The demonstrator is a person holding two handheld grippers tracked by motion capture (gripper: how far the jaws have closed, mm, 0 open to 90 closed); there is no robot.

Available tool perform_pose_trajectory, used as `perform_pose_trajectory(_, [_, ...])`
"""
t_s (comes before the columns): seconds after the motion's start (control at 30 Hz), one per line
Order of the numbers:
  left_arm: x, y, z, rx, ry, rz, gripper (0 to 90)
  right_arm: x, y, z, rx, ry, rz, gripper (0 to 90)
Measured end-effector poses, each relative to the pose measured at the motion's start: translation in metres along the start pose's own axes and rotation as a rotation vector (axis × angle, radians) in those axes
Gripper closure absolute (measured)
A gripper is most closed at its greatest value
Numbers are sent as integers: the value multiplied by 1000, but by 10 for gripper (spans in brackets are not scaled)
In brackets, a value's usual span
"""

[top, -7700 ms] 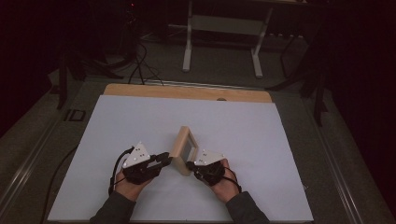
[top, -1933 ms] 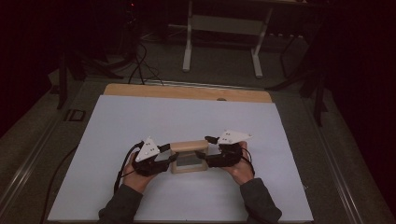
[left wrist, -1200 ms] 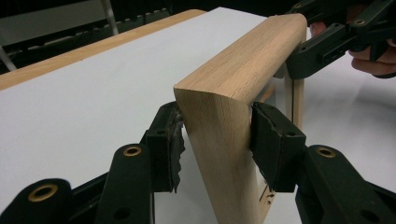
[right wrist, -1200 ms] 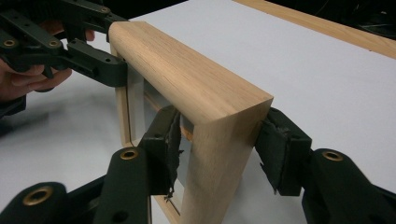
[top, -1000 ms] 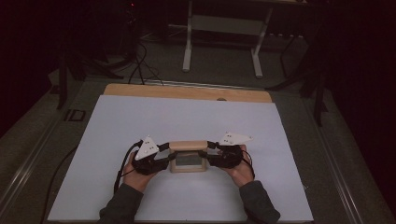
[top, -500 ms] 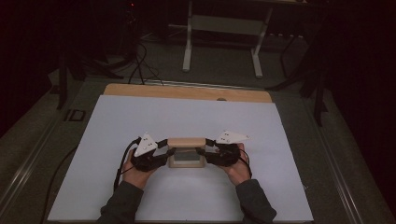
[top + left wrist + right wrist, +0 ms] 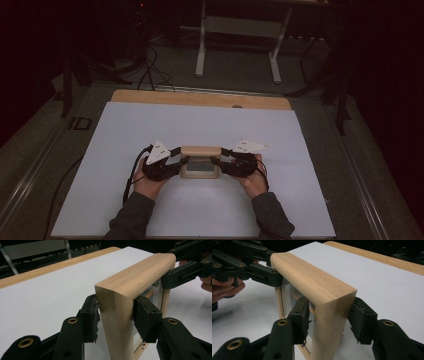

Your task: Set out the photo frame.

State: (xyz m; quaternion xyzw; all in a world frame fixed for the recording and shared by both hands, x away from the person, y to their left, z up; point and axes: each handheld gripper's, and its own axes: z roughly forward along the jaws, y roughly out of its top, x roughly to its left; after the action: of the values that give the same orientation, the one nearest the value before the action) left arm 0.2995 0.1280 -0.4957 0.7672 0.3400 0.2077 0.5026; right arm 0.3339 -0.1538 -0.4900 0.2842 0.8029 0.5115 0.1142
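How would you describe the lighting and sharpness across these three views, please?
High view: dim, dark surroundings, only the white table sheet is bright. Left gripper view: wooden frame sharp and evenly lit. Right gripper view: the near fingers look slightly soft, and the far background is dark.

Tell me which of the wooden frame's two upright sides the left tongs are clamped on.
The left tongs grip the wooden frame on its upright at the left in the high view; the right tongs hold the opposite one.

No text, label, brand, number or sign can be read anywhere: the wooden frame (image 7: 130, 287) clamped between the fingers (image 7: 147, 320) shows bare grain, and the white counter (image 7: 150, 130) beyond the fingers is blank.
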Motion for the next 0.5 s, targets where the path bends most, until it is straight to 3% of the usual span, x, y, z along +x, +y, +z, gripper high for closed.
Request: perform_pose_trajectory(0.5, [7, 0, 1, 3, 9, -22, 561, 0, 3, 8, -6, -4, 18, 522])
